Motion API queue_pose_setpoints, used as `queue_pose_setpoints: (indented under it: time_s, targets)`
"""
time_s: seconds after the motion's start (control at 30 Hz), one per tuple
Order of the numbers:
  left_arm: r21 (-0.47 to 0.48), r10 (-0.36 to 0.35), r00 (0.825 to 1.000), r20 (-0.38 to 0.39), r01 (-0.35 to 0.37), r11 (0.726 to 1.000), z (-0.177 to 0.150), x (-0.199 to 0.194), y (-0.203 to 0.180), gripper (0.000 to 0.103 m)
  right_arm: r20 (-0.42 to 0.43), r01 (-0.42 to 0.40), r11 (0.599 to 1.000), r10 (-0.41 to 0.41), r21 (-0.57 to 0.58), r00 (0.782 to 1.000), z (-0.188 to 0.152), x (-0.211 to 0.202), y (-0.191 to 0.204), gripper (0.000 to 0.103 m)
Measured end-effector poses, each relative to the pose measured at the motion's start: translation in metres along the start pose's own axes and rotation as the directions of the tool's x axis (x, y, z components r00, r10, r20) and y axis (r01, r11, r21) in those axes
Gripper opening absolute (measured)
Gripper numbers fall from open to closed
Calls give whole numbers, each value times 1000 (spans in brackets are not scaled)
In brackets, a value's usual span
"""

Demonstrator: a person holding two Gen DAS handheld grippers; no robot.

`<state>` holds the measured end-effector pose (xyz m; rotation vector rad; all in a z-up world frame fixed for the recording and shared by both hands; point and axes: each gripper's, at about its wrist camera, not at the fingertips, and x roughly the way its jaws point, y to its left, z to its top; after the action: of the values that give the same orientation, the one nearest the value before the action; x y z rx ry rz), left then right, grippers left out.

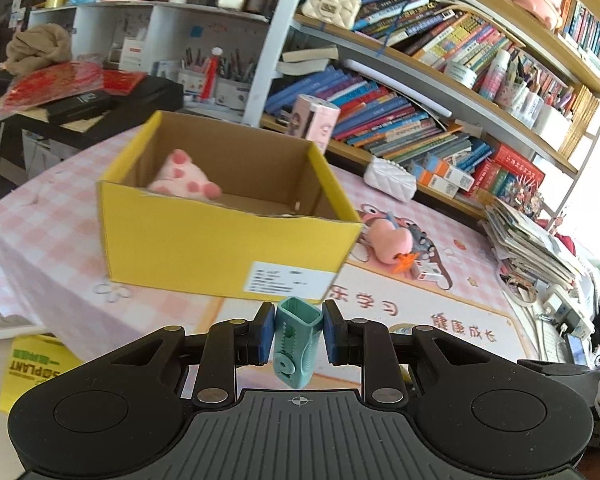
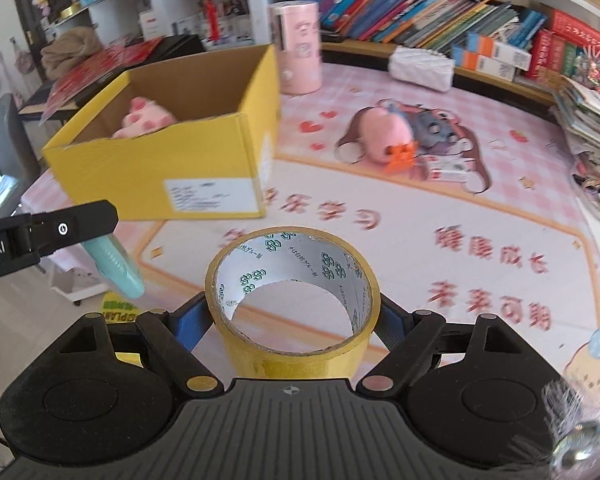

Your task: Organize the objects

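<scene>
Two claws are each loaded, held above the pink checked surface [image 2: 400, 92]. The left claw [image 1: 299, 332] is clamped on a small teal plastic case [image 1: 296, 344], its blue pads pressing both sides so the open end faces forward; in the right wrist view the same teal piece hangs down from the black arm at the left edge. The right claw [image 2: 292, 316] is clamped on a roll of yellow tape [image 2: 296, 312], its jaws set wide around the ring, whose printed white core faces the camera.

Just beyond both stands an open yellow cardboard box [image 1: 204, 240] with a white label on its near wall. Inside it lies a pink spotted plush toy [image 1: 184, 178], against the far left corner. To the right of the box, on the printed mat, lie a pink plush [image 2: 384, 136], a grey toy [image 2: 434, 128] touching it, and a small orange piece [image 2: 400, 156] just in front. Farther back stand a pink cylinder container [image 2: 298, 46] and a white quilted pouch [image 2: 422, 64], near the crowded bookshelf [image 1: 440, 92].
</scene>
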<state>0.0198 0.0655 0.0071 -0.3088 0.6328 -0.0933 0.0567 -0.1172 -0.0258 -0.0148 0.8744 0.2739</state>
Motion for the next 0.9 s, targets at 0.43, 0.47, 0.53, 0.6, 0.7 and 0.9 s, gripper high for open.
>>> queue_pose_setpoints:
  time_s: [0.43,0.47,0.53,0.6,0.7,0.9]
  targets:
    - [15,-2,999,53,1,1000,-1,-42,43,24,8,-36,999,36,-20,999,-16,-8,66,82]
    - [15,0,998,58,-1,1000,0,-45,45,24,11,-39,999,39,-25,999,-16,-9,71,82]
    - [13,1,997,72,-2,1000,2,-51,49,24,18,-44,998,45,-38,999,-16,-11,78,82]
    - [11,1,996,92,-2,1000,6,-56,52,24,29,-49,997,51,-57,998,-14,-14,86,82]
    - [6,-2,993,119,1,1000,13,-62,55,24,60,-53,995,58,-81,997,-10,-19,93,82]
    - [2,-11,983,181,11,1000,35,-64,56,24,165,-32,995,49,-99,985,10,-32,96,82]
